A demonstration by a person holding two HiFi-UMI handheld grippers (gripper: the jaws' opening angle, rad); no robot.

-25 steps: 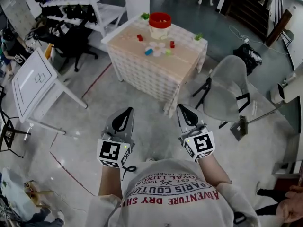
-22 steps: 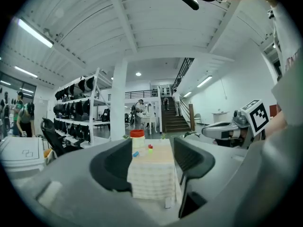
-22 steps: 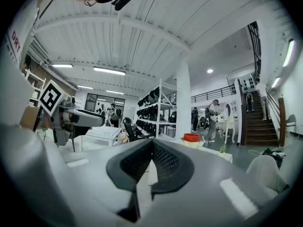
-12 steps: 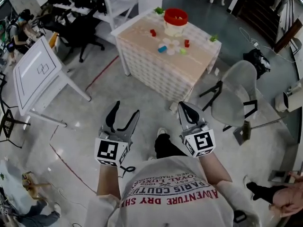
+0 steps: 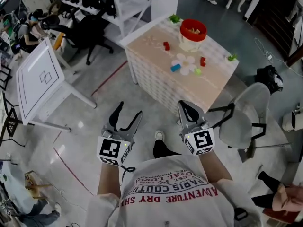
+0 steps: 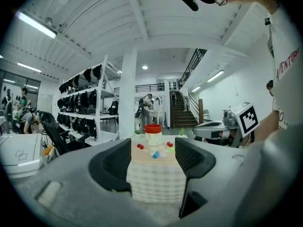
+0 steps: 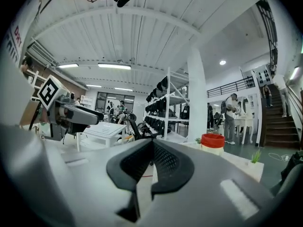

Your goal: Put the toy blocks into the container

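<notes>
The counter (image 5: 151, 48) stands well ahead of the person. The red-rimmed container (image 5: 192, 30) is on its far side and the toy blocks (image 5: 175, 68) lie loose near it. The left hand-held gripper (image 5: 129, 110) has its jaws apart and empty, while the right hand-held gripper (image 5: 182, 105) has its jaws together. I judge that closed jaws would push a block away, and the chair (image 5: 244, 110) could be bumped. The shirt (image 5: 173, 195) reads "PARIS COUTURE" and "ADVENTURE DRY".

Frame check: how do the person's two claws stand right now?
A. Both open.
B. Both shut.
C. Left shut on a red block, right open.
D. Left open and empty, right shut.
D: on the left claw the jaws stand apart, only the far white checked-cloth table showing through the gap; on the right claw they meet.
</notes>
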